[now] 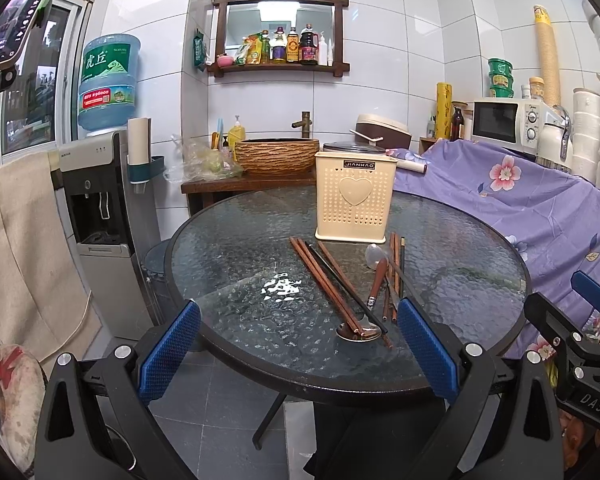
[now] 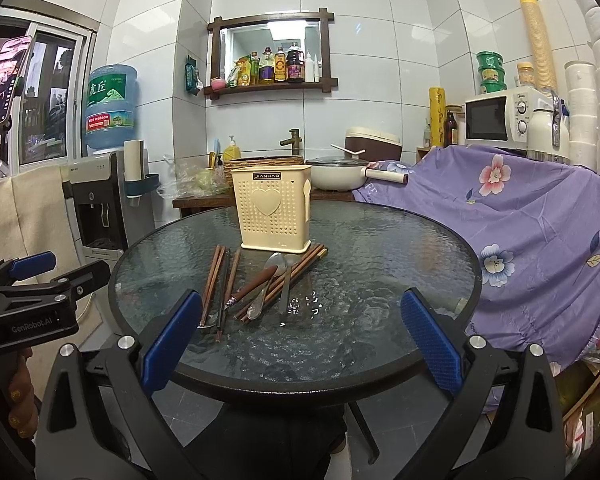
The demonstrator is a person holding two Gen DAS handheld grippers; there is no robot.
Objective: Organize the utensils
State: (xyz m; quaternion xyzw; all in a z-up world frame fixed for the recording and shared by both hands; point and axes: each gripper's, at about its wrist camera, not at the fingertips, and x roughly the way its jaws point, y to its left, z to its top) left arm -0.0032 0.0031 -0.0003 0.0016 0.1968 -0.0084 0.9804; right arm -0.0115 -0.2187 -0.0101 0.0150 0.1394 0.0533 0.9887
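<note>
Meanwhile both claws, left claw (image 1: 300, 340) and right claw (image 2: 304, 336), spread; utensil holder (image 1: 355, 200) contents hidden.

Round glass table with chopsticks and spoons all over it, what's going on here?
A person holds a gripper in each hand; the left gripper and right gripper both hang open near the table's front edge, gripping nothing. Wooden chopsticks and spoons lie loose on the glass in front of the upright cream utensil holder. From these views, no sorting has begun.
</note>
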